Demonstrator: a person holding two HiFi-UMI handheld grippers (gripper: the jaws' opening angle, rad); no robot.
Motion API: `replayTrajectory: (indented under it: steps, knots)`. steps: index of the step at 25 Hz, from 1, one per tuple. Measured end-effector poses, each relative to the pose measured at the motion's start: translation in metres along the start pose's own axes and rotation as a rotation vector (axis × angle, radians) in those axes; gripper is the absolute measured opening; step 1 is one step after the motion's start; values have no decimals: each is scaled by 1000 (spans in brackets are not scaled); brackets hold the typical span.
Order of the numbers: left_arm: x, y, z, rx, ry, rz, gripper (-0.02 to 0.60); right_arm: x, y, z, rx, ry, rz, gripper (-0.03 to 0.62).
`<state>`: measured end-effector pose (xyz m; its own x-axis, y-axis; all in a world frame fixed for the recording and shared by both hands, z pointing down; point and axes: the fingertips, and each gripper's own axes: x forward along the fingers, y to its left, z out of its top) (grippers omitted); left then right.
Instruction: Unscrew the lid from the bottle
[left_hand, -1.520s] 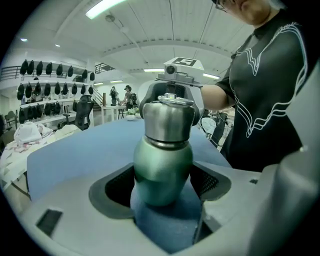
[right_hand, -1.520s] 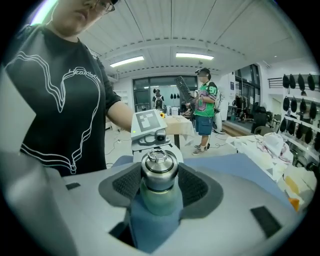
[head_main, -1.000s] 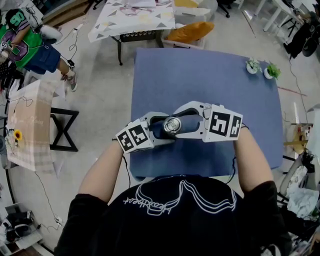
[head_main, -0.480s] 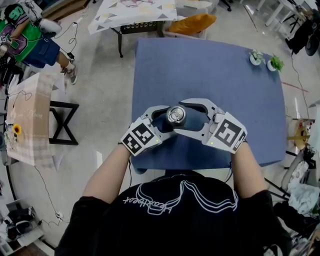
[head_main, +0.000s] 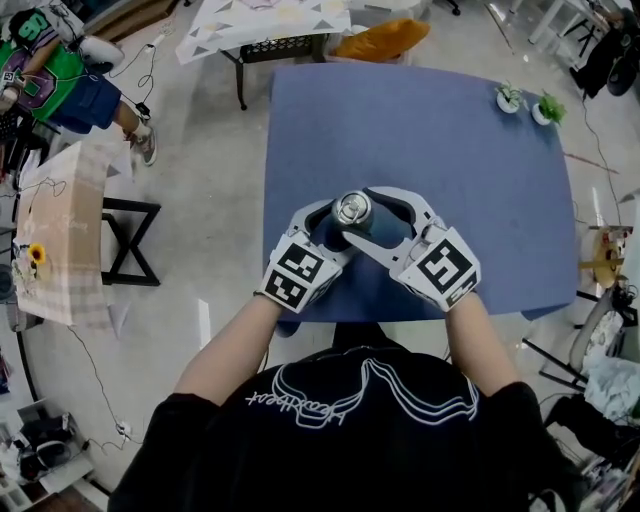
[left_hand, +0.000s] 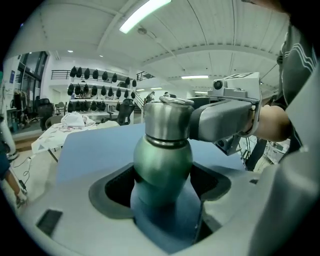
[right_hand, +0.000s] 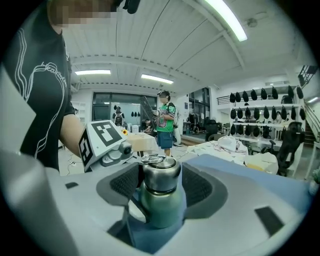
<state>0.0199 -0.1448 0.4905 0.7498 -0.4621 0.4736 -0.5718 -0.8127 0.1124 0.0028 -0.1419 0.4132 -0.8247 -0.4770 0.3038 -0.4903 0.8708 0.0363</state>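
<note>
Two grippers are meeting over the blue table, just in front of the person. The left gripper is clamping the bottle round its body, keeping it upright. The right gripper is reaching in from the other side; its jaws are closing with the lid sitting between the dark ribbed pads, which are not squeezing it yet. The bottle's base is hiding behind the left jaws, so I cannot tell whether it is resting on the table. The lid is showing as a brushed steel cylinder with a wire ring on top. The rounded shoulder is shading from matte green down into blue.
</note>
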Motion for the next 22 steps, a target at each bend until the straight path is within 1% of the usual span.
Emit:
replayTrajectory:
  steps: [1,5,10,18,22]
  knots:
    - [-1,0,0,-6,0,10,353,1,0,0,-2,-1,-11,273]
    - [-1,1,0,-21,-1,38,353,2,-1,1,-10,-17,-40,229]
    - [-1,1,1,-24,-5,46,353,3,-1,2,-15,-31,-44,230]
    - [-1,1,0,-2,-12,19,353,3,-1,0,-13,-16,-5,238]
    - [0,0,0,23,-9,-19,353,2,-2,-1,-20,3,31,238]
